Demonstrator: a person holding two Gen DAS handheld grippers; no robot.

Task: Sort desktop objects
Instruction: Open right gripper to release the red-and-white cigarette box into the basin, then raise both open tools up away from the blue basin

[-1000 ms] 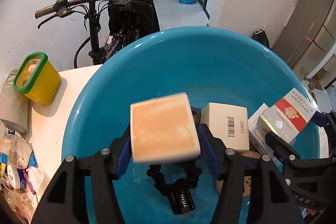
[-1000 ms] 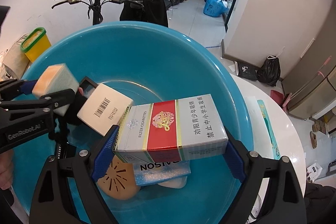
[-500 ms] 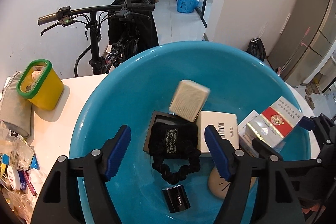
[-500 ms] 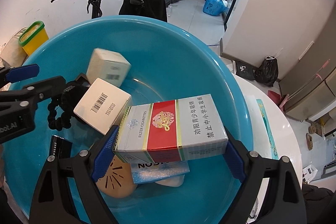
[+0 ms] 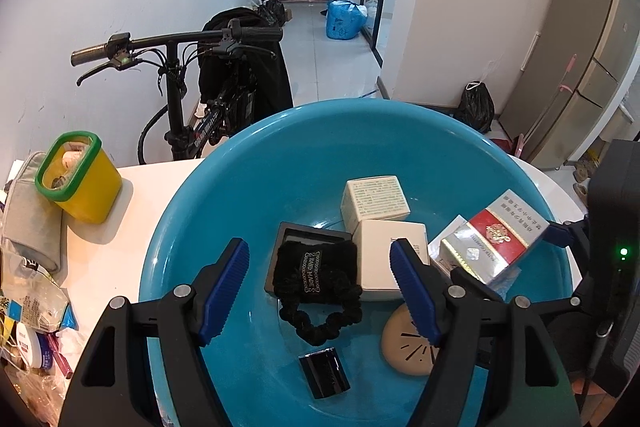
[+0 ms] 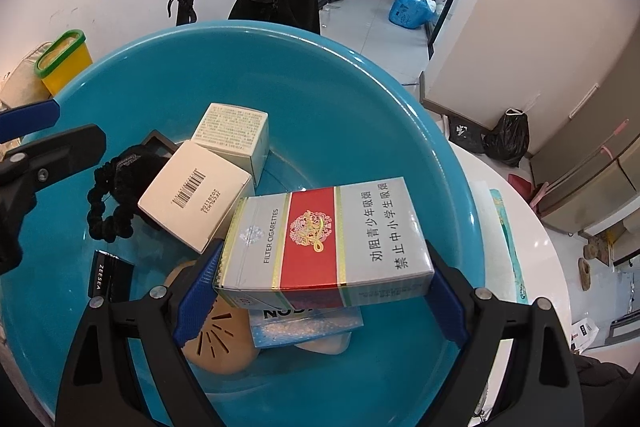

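Note:
A big blue basin point(image 5: 240, 155) point(image 6: 360, 87) sits on the white table. My left gripper point(image 5: 320, 247) hovers over it, open and empty. Below it lie a black scrunchie point(image 5: 316, 279) on a black frame box point(image 5: 288, 239), a white barcode box point(image 5: 390, 253) point(image 6: 192, 195), a cream box point(image 5: 374, 201) point(image 6: 232, 129), a small black case point(image 5: 324, 373) and a beige disc point(image 5: 408, 345). My right gripper point(image 6: 320, 259) is shut on a red and silver cigarette pack point(image 6: 328, 239) point(image 5: 500, 231), held above the basin's right side. A blue packet point(image 6: 304, 327) lies under the pack.
A yellow tub with a green rim point(image 5: 78, 177) and a grey pouch point(image 5: 32, 215) stand left of the basin. Loose packets and jars point(image 5: 28, 327) crowd the table's near-left corner. A bicycle point(image 5: 192, 67) leans behind the table. A teal packet point(image 6: 508, 239) lies right of the basin.
The left gripper opened and let go of the cream box, which dropped into the basin behind the barcode box. The left gripper then rose. The right gripper kept still with its pack.

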